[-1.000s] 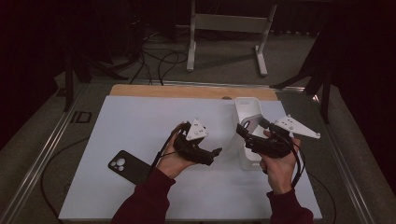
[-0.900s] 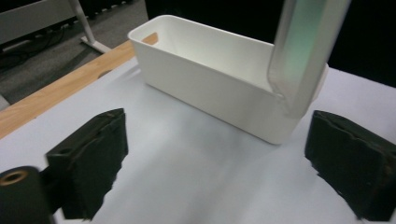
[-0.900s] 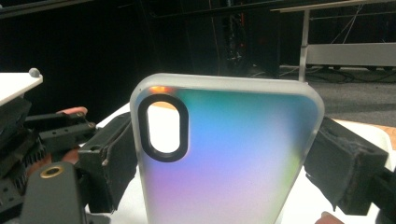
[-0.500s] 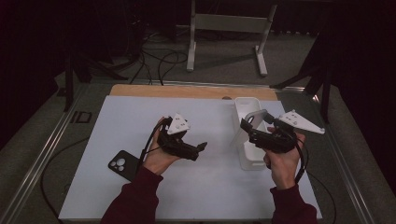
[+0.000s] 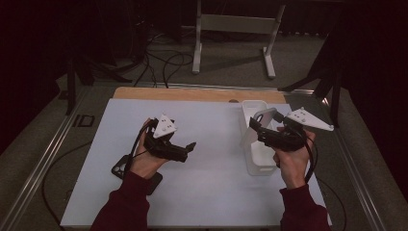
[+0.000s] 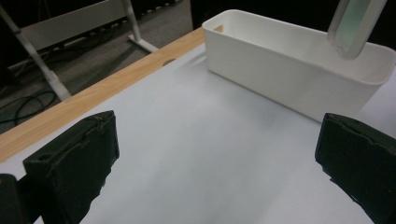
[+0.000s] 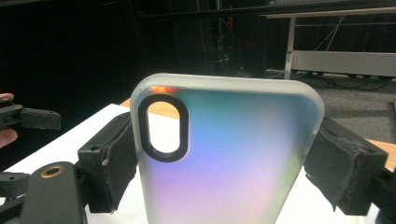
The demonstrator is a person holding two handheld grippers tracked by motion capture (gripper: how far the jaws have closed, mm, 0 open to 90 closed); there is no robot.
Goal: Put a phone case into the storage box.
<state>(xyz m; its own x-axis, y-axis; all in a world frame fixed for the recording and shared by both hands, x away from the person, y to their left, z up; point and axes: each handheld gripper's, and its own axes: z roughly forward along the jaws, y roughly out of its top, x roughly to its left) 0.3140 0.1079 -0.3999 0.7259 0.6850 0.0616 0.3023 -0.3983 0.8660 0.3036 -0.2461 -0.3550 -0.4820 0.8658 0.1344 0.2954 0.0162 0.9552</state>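
Note:
A frosted, translucent phone case (image 7: 229, 154) with an oval camera hole stands upright between the pads of my right gripper (image 7: 229, 175), which is shut on its sides. In the high view the right gripper (image 5: 260, 127) holds the case (image 5: 251, 134) over the white bin (image 5: 253, 102). My left gripper (image 5: 187, 150) hovers over the white mat left of the bin. Its jaws have just been opening and stand wide with nothing between them (image 6: 224, 168). From the left gripper view the bin (image 6: 299, 70) lies ahead, with the case (image 6: 357, 25) above its far end.
A dark phone (image 5: 119, 168) lies on the white mat (image 5: 216, 192), partly under the left hand. A wooden strip (image 5: 192, 94) runs along the mat's far edge. Cables and a metal stand (image 5: 231, 29) are on the floor beyond.
The left hand has moved left, away from the bin and the right gripper. The right gripper stays over the bin with the case in it.

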